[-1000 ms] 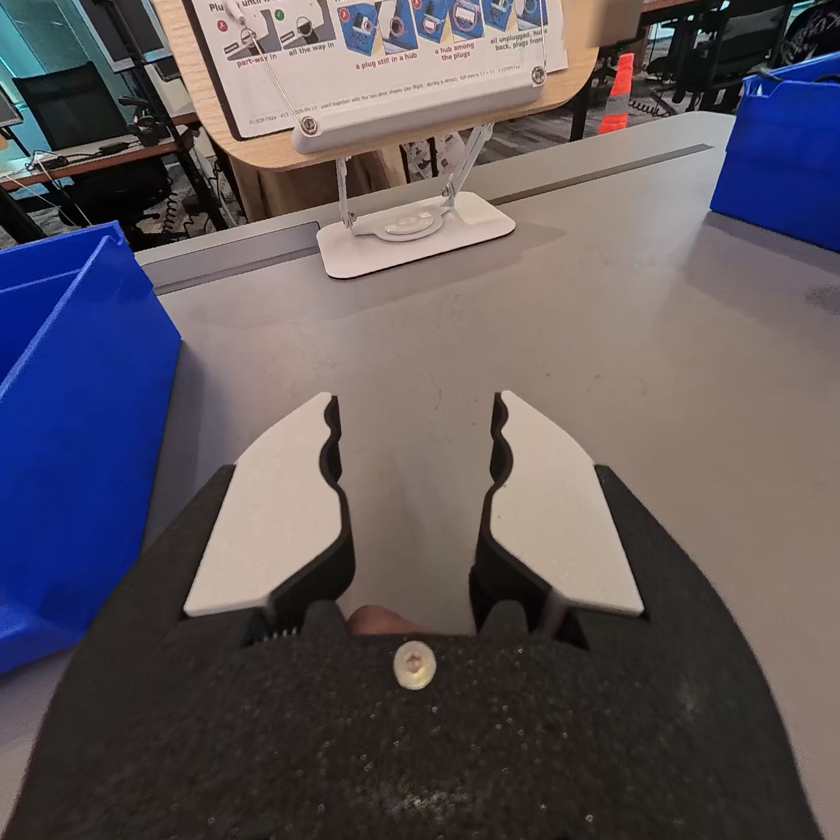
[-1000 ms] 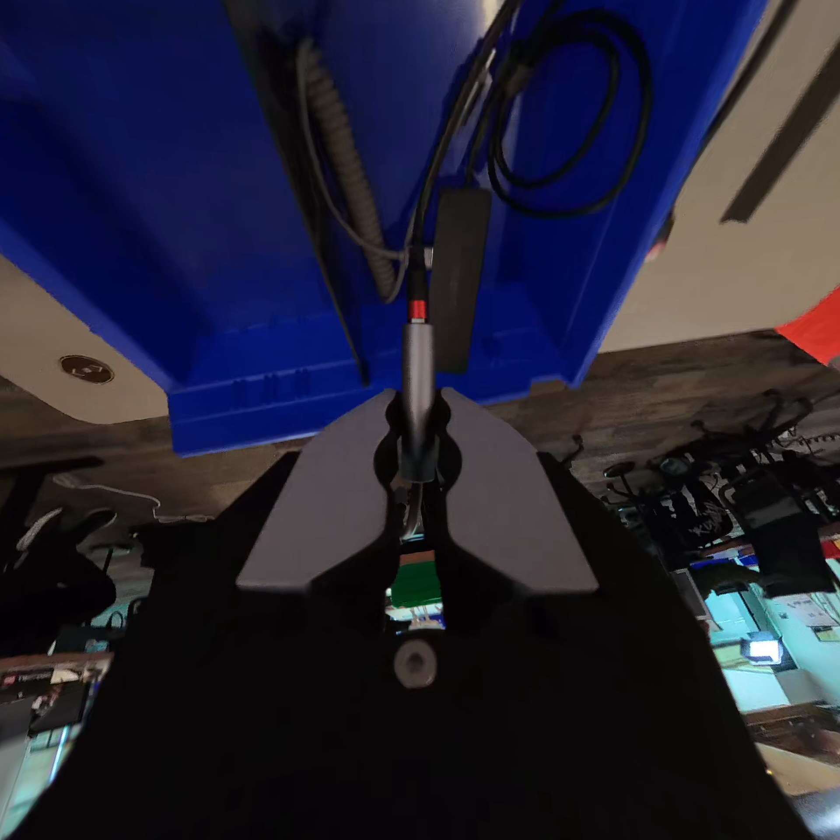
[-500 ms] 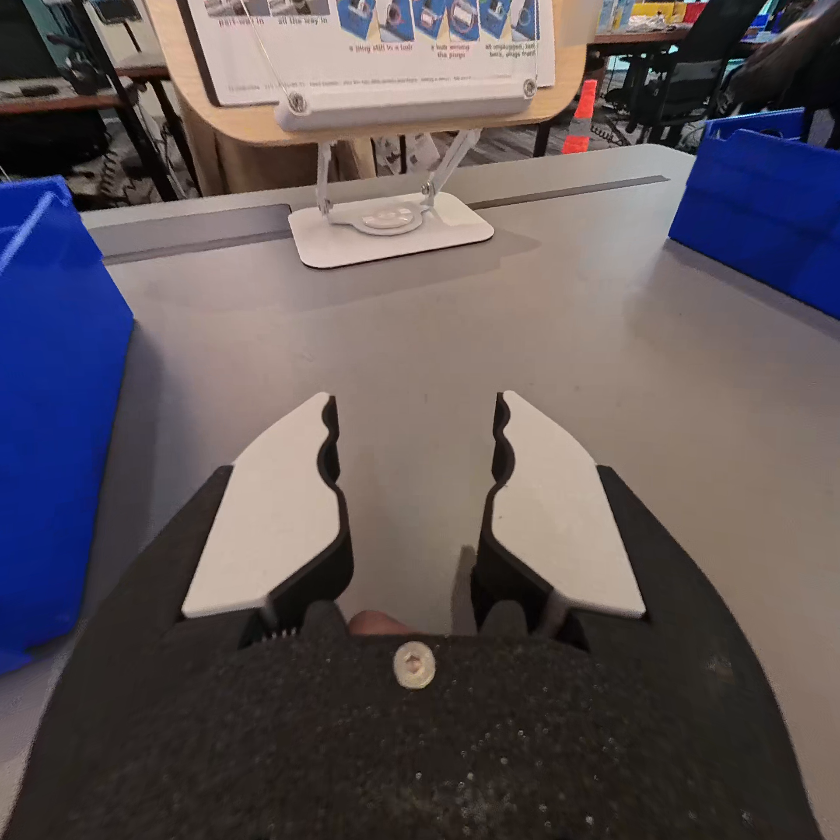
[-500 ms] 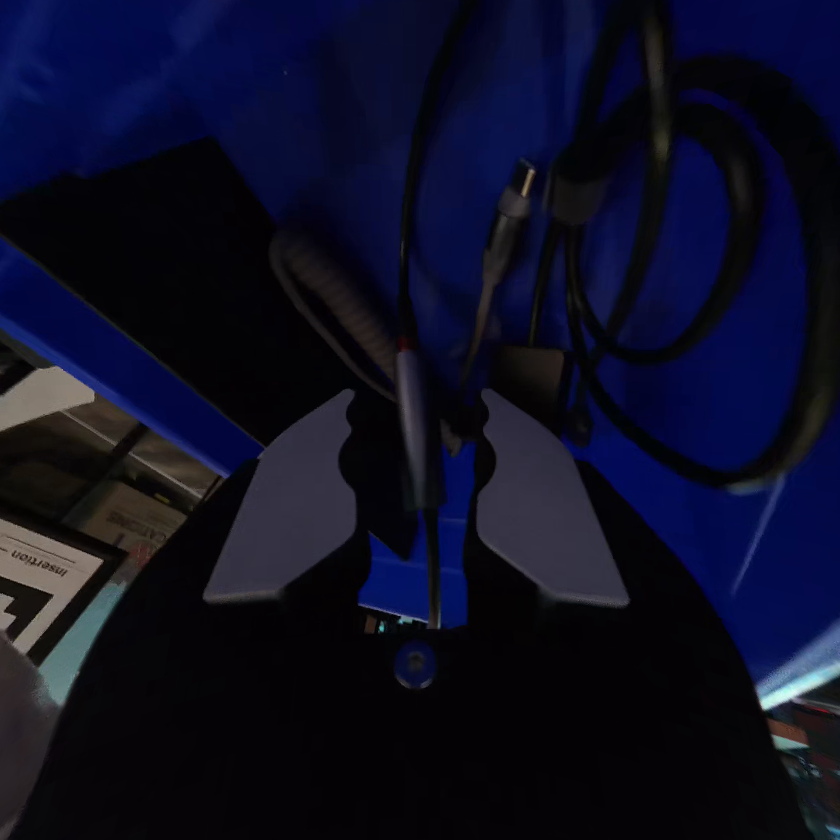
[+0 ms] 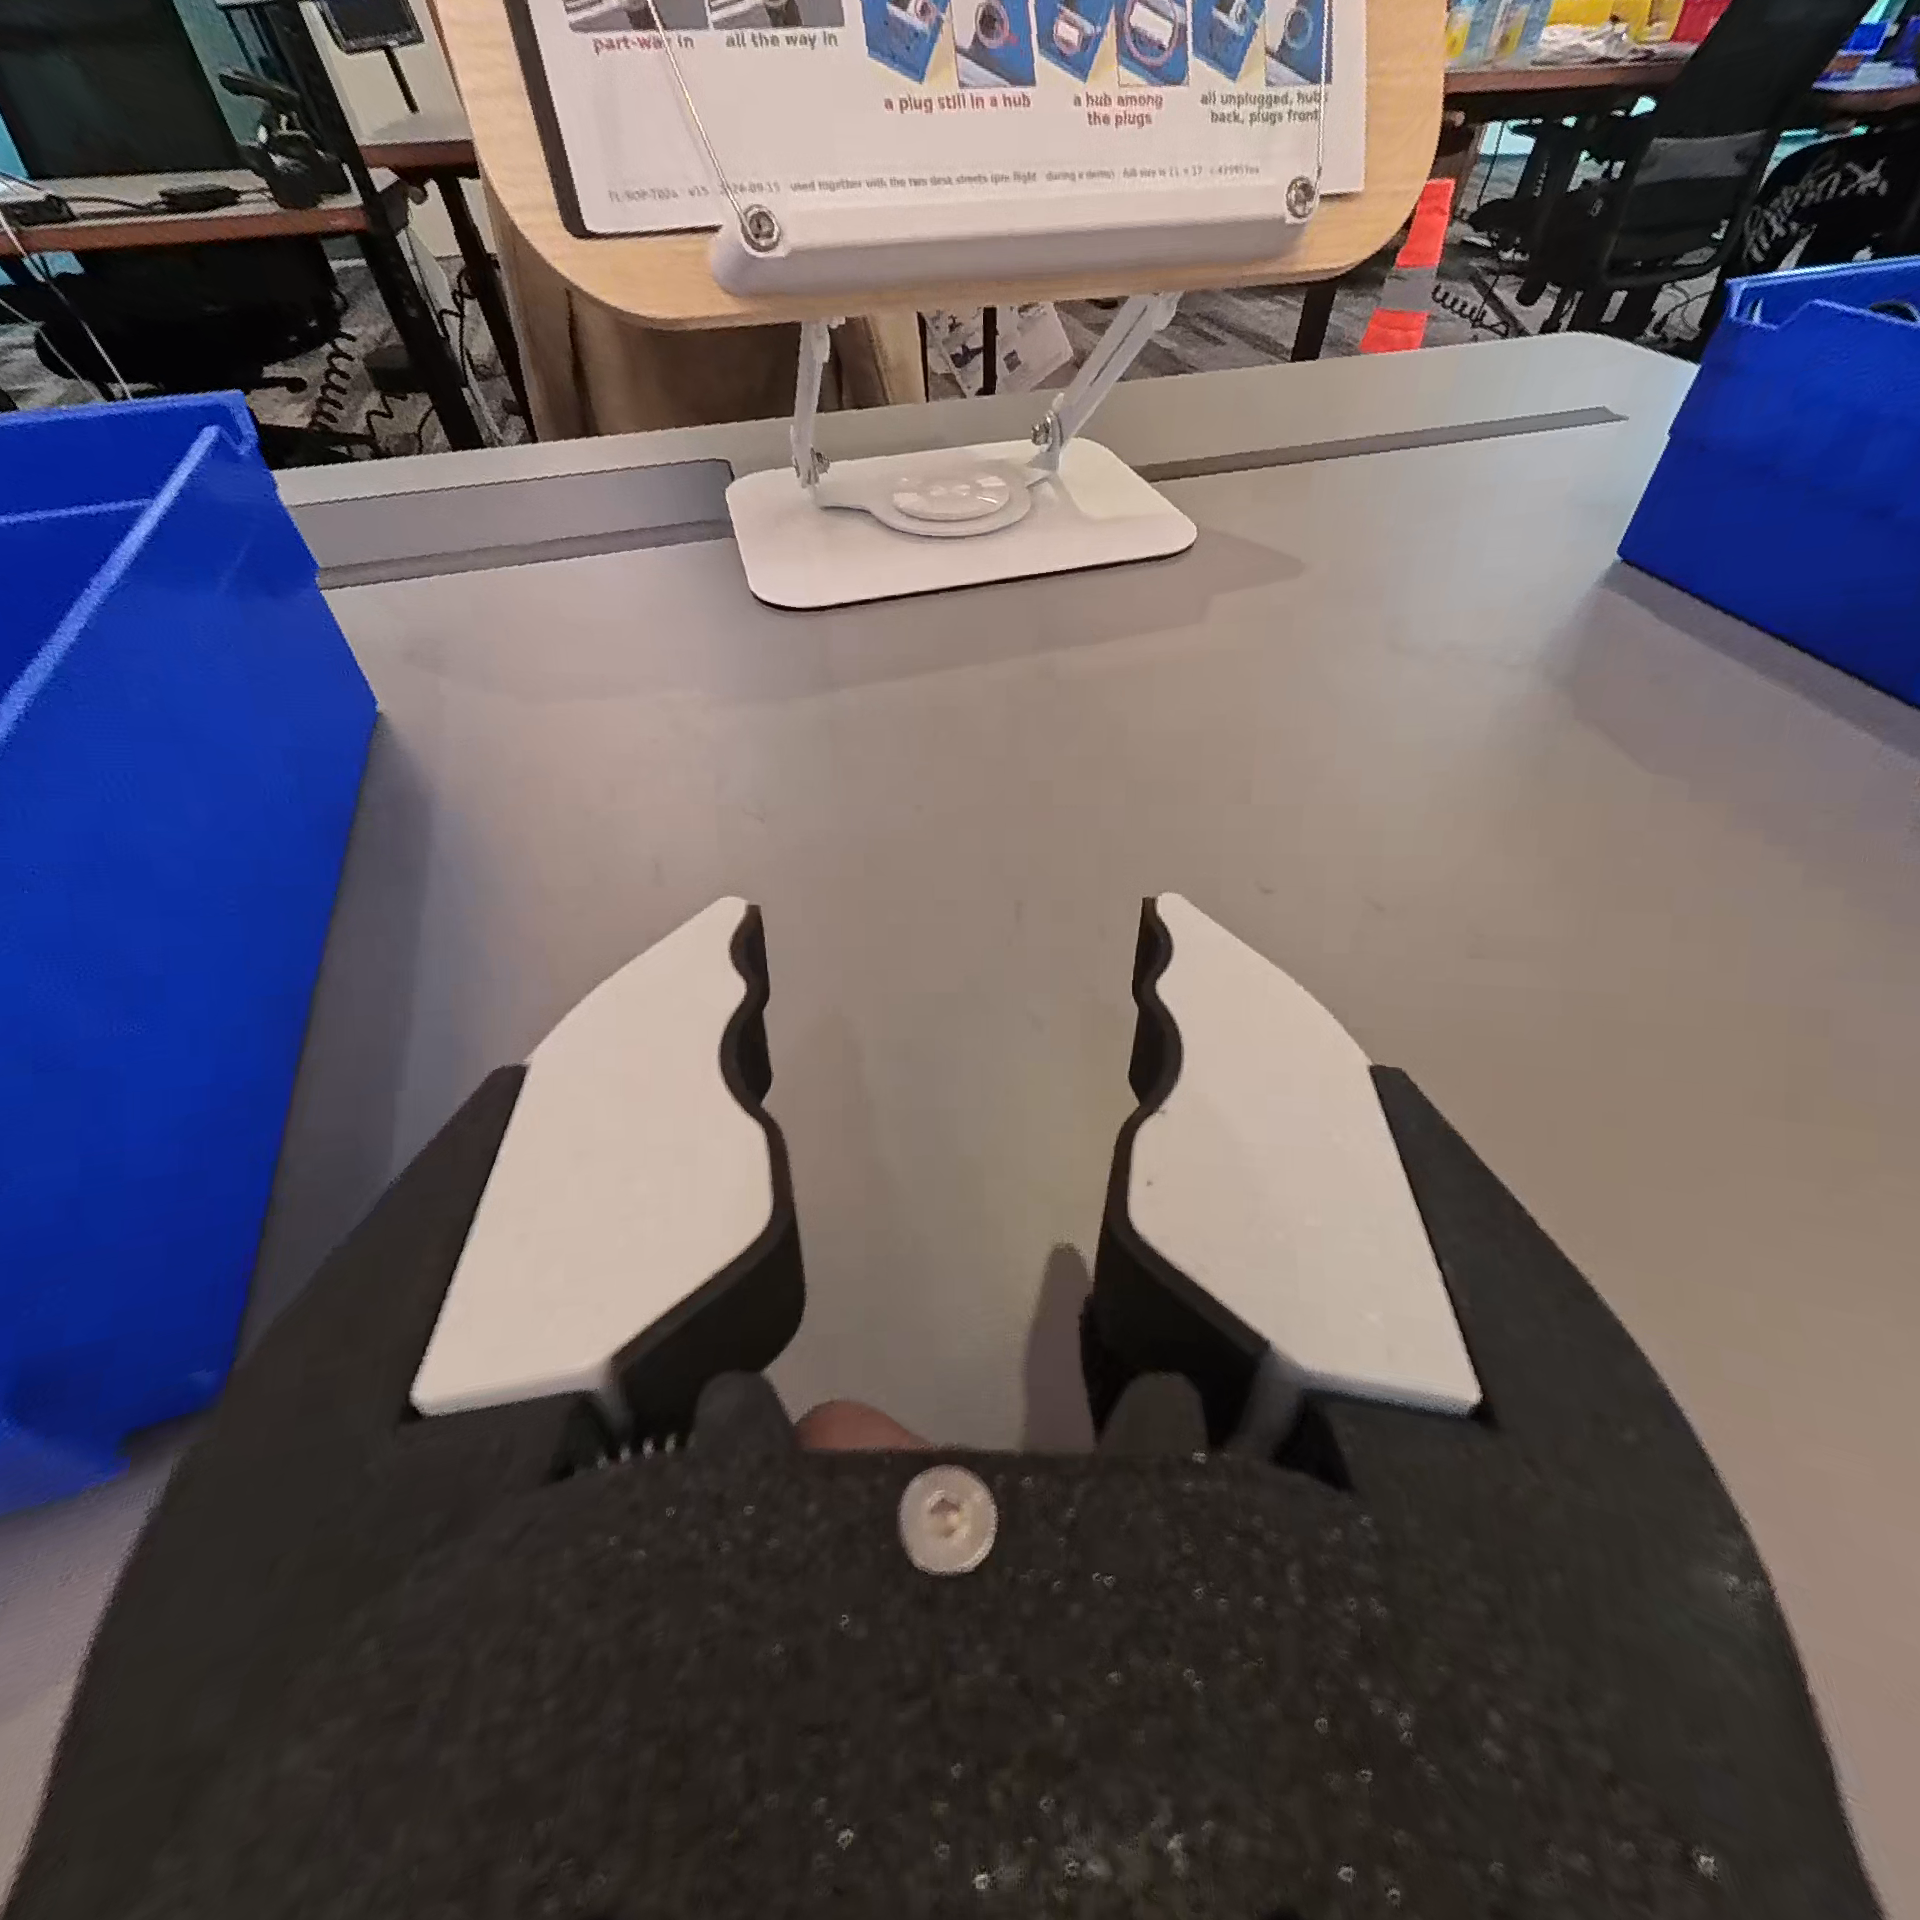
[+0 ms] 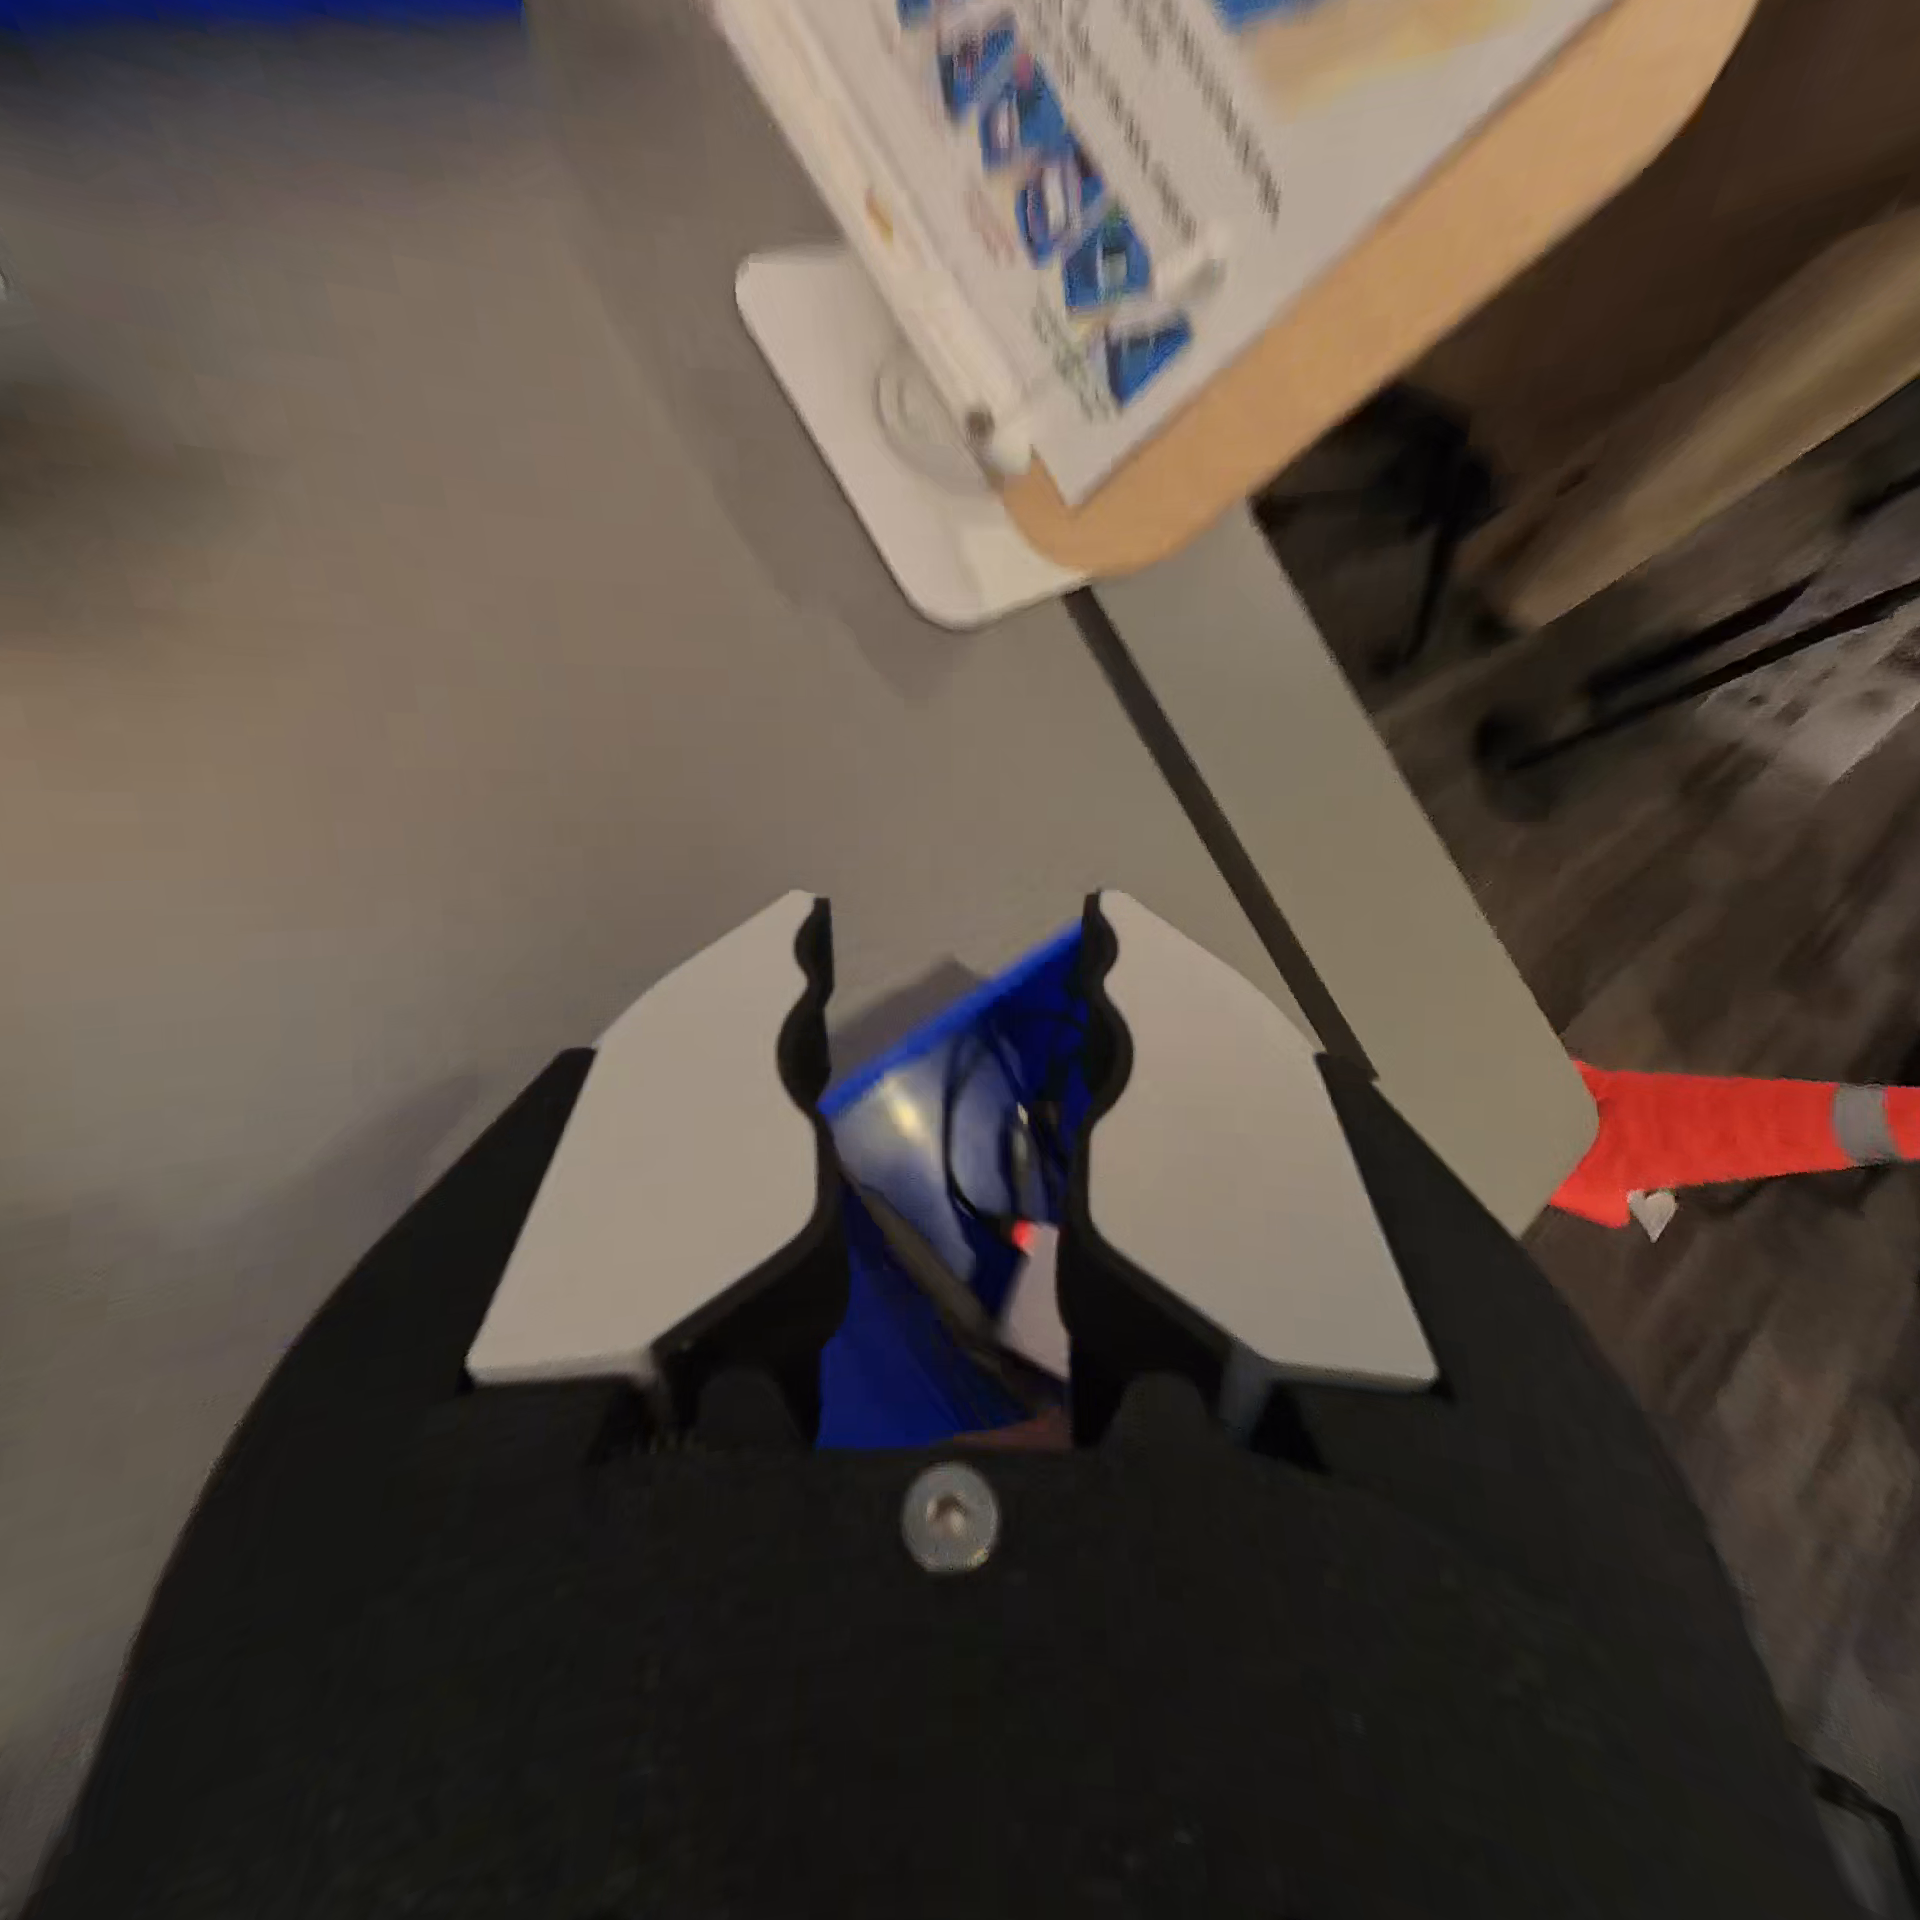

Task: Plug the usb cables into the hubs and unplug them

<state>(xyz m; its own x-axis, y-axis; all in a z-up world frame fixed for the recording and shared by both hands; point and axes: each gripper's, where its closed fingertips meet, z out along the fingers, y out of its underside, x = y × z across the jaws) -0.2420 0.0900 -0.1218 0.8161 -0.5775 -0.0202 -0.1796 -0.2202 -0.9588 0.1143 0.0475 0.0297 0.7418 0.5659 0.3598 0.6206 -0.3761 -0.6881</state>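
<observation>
My left gripper (image 5: 945, 904) is open and empty, hovering over the bare grey table (image 5: 1039, 779). My right gripper (image 6: 953, 899) is open too, with nothing between its pads. The right wrist view is blurred by motion. Far below and seen through the gap between its fingers lies a blue bin (image 6: 894, 1340) with black cables (image 6: 977, 1101) and a plug with a red ring (image 6: 1023, 1234) in it. No hub shows clearly in either view.
A blue bin (image 5: 156, 831) stands at the table's left and another (image 5: 1787, 499) at its right. A wooden board with an instruction sheet (image 5: 935, 156) on a white stand (image 5: 961, 520) stands at the back; it also shows in the right wrist view (image 6: 1143, 208). An orange cone (image 6: 1714, 1132) stands beyond the table edge.
My right gripper opened and let go of the grey plug with the red ring inside the blue bin, then pulled away from the bin. My left gripper stayed open and barely moved.
</observation>
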